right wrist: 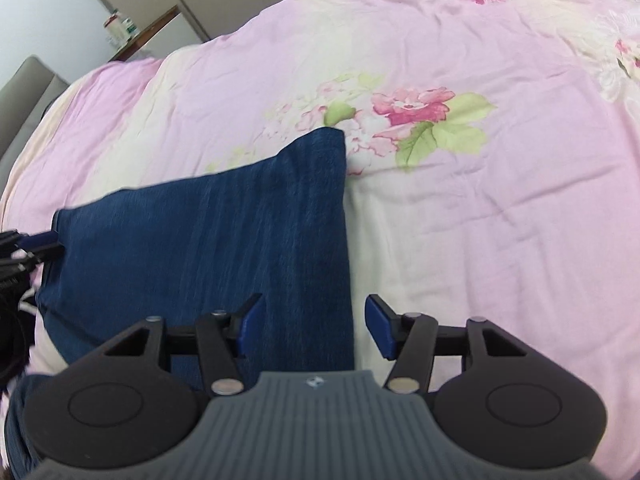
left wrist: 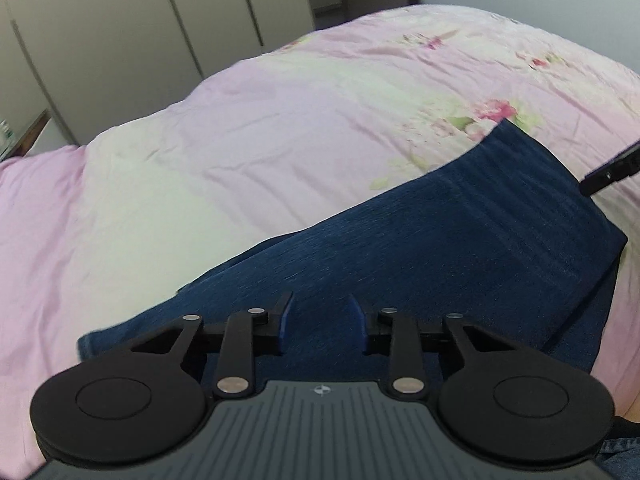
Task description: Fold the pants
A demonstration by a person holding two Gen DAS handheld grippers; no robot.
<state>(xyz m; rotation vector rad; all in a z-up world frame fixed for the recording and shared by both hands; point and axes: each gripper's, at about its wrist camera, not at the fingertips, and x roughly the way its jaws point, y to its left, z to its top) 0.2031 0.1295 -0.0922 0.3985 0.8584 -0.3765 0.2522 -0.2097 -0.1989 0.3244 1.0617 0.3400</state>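
We note the left hand-held gripper (left wrist: 322,324): black linkage arms, blue pads, jaws standing partly apart with nothing pinched between them. It hangs over the dark blue, finely ribbed denim-like pants (left wrist: 420,248), which lie directly under and ahead of its fingertips; we cannot tell whether the pads touch the cloth.

The right hand-held gripper (right wrist: 314,330) is of the same build, with its jaws wider apart and empty. Its left pad sits over the pants (right wrist: 208,240); its right pad sits over bare bedding, so the long right edge of the garment runs between the two pads.

The pants form a flat, folded, roughly rectangular slab, with one sharp corner pointing away from us in the right wrist view. At the slab's left edge in that view, the tip of the other gripper sits just beside the cloth.

The pants lie on a pink and cream bedspread printed with pink flowers and green leaves (right wrist: 480,200), soft and lightly creased. Beyond the bed we see pale flat-panelled wardrobe doors (left wrist: 120,40). No containers hold anything we can make out.
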